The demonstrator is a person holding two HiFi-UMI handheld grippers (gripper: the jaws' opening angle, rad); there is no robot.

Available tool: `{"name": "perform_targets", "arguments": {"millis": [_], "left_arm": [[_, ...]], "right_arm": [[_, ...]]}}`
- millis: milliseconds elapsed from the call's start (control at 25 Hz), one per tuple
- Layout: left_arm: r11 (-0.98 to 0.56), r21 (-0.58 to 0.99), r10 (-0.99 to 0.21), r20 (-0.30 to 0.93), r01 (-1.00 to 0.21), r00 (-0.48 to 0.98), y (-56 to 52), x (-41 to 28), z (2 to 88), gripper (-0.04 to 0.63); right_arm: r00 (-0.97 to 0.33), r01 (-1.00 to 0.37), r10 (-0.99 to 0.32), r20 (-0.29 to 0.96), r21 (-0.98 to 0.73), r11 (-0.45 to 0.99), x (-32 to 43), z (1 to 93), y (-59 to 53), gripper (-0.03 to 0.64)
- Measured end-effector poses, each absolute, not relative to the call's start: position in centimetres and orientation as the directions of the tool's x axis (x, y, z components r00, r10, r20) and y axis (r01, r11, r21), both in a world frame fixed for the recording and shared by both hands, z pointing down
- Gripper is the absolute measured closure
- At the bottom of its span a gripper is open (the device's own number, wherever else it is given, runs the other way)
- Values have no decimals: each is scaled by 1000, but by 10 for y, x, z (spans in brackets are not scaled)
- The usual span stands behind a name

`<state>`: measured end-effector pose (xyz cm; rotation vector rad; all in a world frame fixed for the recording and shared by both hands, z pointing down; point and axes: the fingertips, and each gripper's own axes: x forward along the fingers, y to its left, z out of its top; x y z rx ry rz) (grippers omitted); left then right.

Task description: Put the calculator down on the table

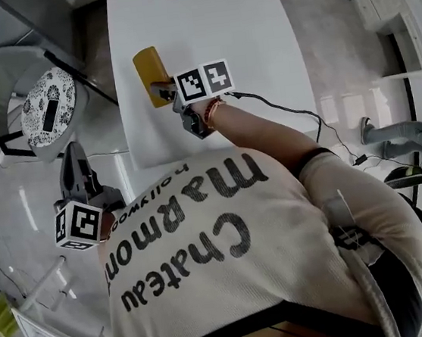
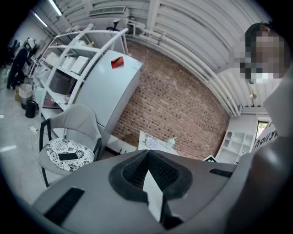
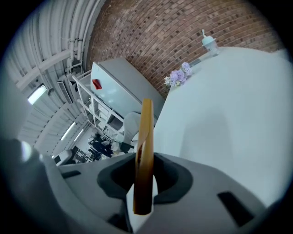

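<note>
A flat yellow calculator [image 1: 151, 73] hangs on edge over the left part of the white table [image 1: 208, 19], clamped at its near end by my right gripper [image 1: 163, 88]. In the right gripper view the calculator [image 3: 146, 137] stands as a thin upright strip between the dark pads [image 3: 169, 176], with the table [image 3: 229, 119] spreading out to its right. My left gripper [image 1: 74, 152] is off the table at the lower left, beside the person's body. Its jaws [image 2: 147, 154] meet at the tips and hold nothing.
A grey chair [image 1: 1, 71] with a patterned cushion and a dark phone [image 1: 50, 115] stands left of the table. A black cable [image 1: 295, 109] crosses the table's near right corner. Flowers [image 3: 177, 75] and a bottle [image 3: 208, 43] sit at the table's far end. White shelving [image 1: 390, 12] is at the right.
</note>
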<state>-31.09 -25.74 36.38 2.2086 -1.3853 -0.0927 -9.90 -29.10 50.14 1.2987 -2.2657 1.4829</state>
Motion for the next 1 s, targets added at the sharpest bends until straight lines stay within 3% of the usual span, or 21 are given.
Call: {"name": "perform_targets", "arguments": {"millis": [600, 1000], "left_arm": [[-210, 495, -902, 233, -843, 362, -226, -371, 387, 594], [-209, 512, -905, 221, -833, 362, -224, -377, 393, 594]], "right_arm": [[-653, -686, -495, 573, -725, 67, -135, 539, -269, 525], [-667, -690, -438, 603, -722, 56, -146, 552, -256, 523]]}}
